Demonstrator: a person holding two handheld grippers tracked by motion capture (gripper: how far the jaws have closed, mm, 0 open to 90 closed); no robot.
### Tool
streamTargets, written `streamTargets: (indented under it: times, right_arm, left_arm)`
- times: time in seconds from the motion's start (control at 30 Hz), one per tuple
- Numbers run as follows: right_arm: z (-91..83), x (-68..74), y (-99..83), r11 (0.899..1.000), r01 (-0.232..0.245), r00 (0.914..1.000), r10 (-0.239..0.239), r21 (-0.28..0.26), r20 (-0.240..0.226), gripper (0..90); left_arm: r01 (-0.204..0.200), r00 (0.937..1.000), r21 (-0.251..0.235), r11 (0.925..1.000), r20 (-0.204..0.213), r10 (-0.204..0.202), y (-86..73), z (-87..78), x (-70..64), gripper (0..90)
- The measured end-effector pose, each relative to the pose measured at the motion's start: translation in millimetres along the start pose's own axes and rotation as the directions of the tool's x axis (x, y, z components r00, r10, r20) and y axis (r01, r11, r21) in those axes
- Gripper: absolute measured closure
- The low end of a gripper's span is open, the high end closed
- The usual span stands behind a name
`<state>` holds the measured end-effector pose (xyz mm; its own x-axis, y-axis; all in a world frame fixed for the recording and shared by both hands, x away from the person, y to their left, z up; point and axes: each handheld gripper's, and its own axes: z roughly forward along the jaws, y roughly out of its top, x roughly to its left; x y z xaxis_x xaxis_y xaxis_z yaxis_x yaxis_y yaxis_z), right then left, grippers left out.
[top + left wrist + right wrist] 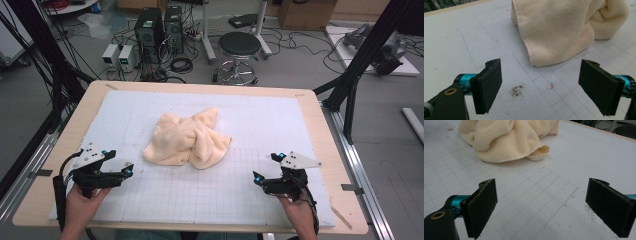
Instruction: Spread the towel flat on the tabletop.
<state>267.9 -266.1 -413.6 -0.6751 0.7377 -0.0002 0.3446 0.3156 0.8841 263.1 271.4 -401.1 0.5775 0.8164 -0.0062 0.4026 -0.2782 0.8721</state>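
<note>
Both tongs (120, 167) (263, 168) agape, well apart from towel (187, 138) edges.

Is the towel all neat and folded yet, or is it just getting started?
Just getting started, it seems. Nothing looks done: the cream towel lies crumpled in a heap on the white gridded mat. In hand: nothing. The left gripper and right gripper sit open on either side, apart from the cloth. Left to do: probably grabbing it, spreading it flat and tidying it.
</note>
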Motion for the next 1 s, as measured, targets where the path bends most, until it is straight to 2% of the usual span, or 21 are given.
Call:
streamTargets:
  times: [0.47, 0.63, 0.73, 0.8, 0.83, 0.9, 1.0]
  right_arm:
    - [0.6, -1.8, -1.2, 1.000, 0.002, 1.0000, -0.002, 0.001, -0.005, 9.7]
    - [2.9, 0.2, 2.2, 1.000, 0.002, 0.9996, -0.002, -0.005, -0.029, 9.7]
    - [6.3, 3.5, 8.4, 1.000, 0.003, 0.9986, -0.004, -0.013, -0.053, 9.7]
    - [12.9, 7.8, 20.3, 1.000, 0.018, 0.9957, -0.019, -0.006, -0.091, 9.7]
    - [12.9, 7.8, 20.3, 1.000, 0.018, 0.9957, -0.019, -0.006, -0.091, 9.7]
    - [18.1, 9.8, 27.5, 0.999, 0.037, 0.9929, -0.037, -0.002, -0.113, 9.7]
    - [26.6, 14.6, 41.3, 0.997, 0.079, 0.9899, -0.079, 0.002, -0.118, 9.7]
  left_arm:
    - [-0.002, 1.0000, 0.001, 1.0000, 0.005, 0.002, 1.1, 2.9, -1.4, 19.4]
    - [-0.011, 0.9999, 0.005, 0.9999, 0.007, 0.011, -1.0, -1.0, -2.7, 19.4]
    - [-0.004, 1.0000, 0.001, 1.0000, 0.002, 0.004, -2.4, -3.9, -2.9, 19.4]
    - [-0.003, 1.0000, -0.003, 1.0000, -0.006, 0.002, -2.8, -5.3, -2.7, 19.5]
    - [-0.004, 1.0000, -0.003, 1.0000, -0.005, 0.004, -2.8, -5.6, -2.2, 19.5]
    - [0.001, 1.0000, -0.006, 1.0000, -0.007, -0.001, -2.9, -5.9, -2.2, 19.4]
    - [-0.004, 1.0000, -0.001, 1.0000, -0.005, 0.004, -2.7, -5.0, -2.1, 19.4]
